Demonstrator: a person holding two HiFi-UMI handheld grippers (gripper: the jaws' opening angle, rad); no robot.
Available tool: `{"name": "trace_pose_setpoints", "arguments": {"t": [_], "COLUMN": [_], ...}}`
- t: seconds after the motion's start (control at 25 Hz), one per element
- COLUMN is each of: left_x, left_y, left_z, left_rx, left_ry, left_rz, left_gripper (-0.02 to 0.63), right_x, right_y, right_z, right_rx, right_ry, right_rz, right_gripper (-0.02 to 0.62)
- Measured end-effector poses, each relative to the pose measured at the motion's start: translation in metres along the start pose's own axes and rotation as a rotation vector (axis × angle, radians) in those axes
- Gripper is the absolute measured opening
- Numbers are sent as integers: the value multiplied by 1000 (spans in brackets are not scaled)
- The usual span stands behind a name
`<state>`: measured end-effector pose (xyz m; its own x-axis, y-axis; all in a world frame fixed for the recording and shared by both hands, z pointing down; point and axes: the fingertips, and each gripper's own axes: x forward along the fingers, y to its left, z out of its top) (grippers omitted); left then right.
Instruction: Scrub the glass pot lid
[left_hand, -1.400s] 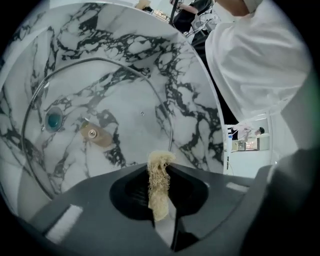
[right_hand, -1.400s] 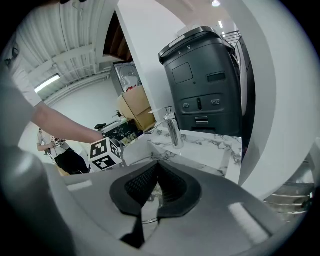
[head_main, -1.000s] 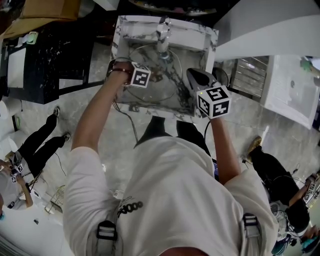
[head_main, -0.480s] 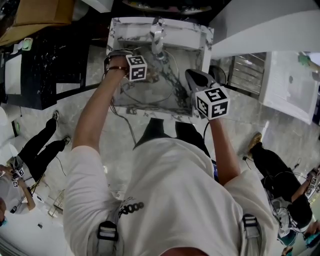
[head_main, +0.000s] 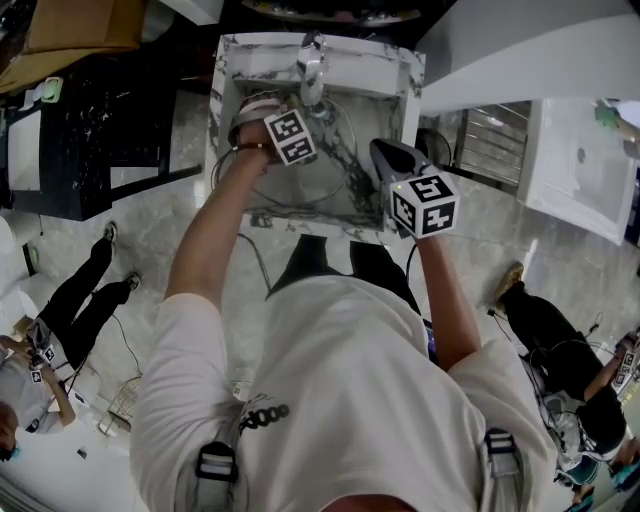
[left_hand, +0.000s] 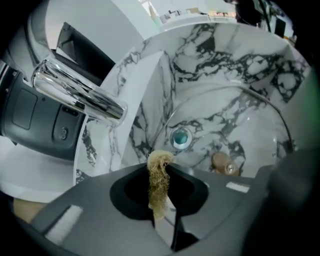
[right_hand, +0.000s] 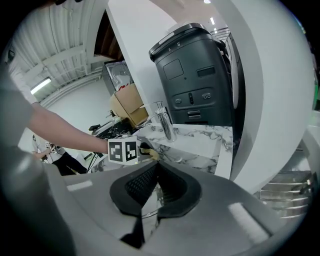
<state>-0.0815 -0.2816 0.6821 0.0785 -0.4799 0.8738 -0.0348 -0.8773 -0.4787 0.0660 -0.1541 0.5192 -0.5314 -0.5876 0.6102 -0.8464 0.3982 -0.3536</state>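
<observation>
The glass pot lid (head_main: 300, 188) lies tilted in the marble sink (head_main: 392, 75). In the left gripper view its rim (left_hand: 240, 92) curves over the basin, and its tan knob (left_hand: 223, 163) sits near the drain (left_hand: 180, 138). My left gripper (left_hand: 160, 172) is shut on a tan scrub pad (left_hand: 160, 160), whose tip sticks out above the lid. In the head view the left gripper (head_main: 300, 140) hangs just below the faucet. My right gripper (right_hand: 156, 167) is shut on the lid's edge (right_hand: 151, 202), at the sink's right side (head_main: 382, 155).
A chrome faucet (head_main: 312, 65) (left_hand: 77, 92) (right_hand: 164, 122) overhangs the back of the basin. A black appliance (right_hand: 200, 80) (left_hand: 30, 115) stands behind the sink. Cardboard boxes (right_hand: 127, 107) sit further back. People stand on the floor at the left (head_main: 70, 290) and right (head_main: 545, 340).
My left gripper with the scrub pad has moved from the sink's left side to the right and up, toward the faucet. The right gripper has stayed put, holding the lid.
</observation>
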Motion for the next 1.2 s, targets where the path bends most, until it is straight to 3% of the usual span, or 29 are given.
{"name": "trace_pose_setpoints", "arguments": {"t": [0.28, 0.4, 0.92, 1.2], "left_x": [-8, -13, -56, -85], "left_y": [-24, -42, -115, -161], "left_z": [43, 58, 86, 90], "left_rx": [-438, -517, -479, -316], "left_ry": [-143, -205, -403, -452], "left_rz": [-97, -167, -372, -556], "left_gripper": [51, 51, 52, 52], "right_x": [-1, -1, 7, 19], "right_y": [2, 5, 7, 3], "right_z": [-1, 0, 2, 0], "right_rx": [-5, -10, -59, -74], "right_ry": [2, 4, 56, 73], "right_rz": [3, 13, 81, 116], "right_gripper": [3, 3, 3, 3]}}
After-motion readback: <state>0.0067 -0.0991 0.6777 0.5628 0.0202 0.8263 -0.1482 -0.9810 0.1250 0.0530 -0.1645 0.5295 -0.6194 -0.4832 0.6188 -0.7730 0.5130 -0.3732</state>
